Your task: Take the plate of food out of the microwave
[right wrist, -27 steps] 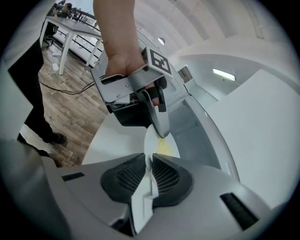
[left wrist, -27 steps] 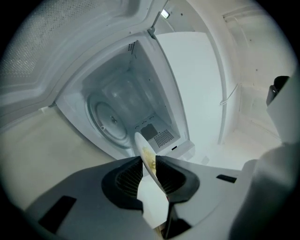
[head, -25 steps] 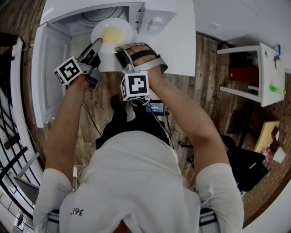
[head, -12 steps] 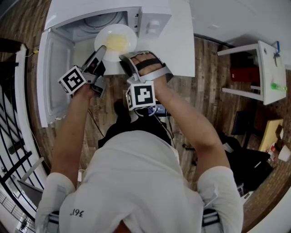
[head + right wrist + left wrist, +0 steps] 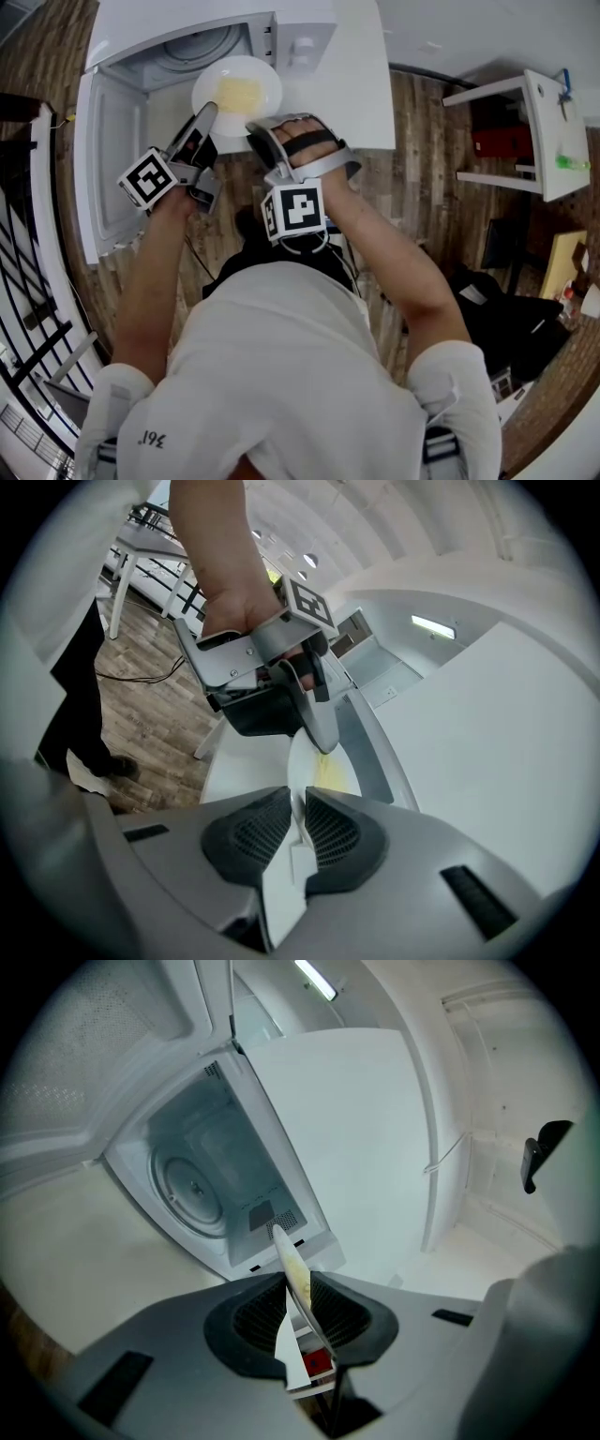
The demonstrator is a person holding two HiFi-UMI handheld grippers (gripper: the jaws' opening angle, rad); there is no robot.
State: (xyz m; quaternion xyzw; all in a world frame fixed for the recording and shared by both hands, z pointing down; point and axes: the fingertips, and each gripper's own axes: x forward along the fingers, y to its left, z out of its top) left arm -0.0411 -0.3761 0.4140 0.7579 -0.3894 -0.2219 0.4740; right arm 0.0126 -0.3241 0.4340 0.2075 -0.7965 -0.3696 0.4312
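White plate: the plate (image 5: 236, 92) with its yellow food hangs at the mouth of the microwave (image 5: 178, 42), about level and clear of the turntable (image 5: 192, 1190), which sits empty deep in the cavity.
Left hand-held gripper: your left hand-held gripper (image 5: 206, 116) is clamped on the plate's left rim, which runs edge-on between its jaws in the left gripper view.
Right hand-held gripper: your right hand-held gripper (image 5: 255, 131) pinches the near right rim, jaws nearly together on the thin edge.
Key relation: the plate lies ahead of both hands, toward the cavity. It's round, so it has no long axis, and neither hand is nearer.
Next move, as I judge it: draw straight back toward your body, keeping both rims level.
Door: the open door (image 5: 103, 159) is just beside your left hand, so mind it.
Surface: I can't tell what the microwave stands on.
Room: the wood floor (image 5: 422, 187) lies below, with a white shelf unit (image 5: 525, 141) well apart on your right.
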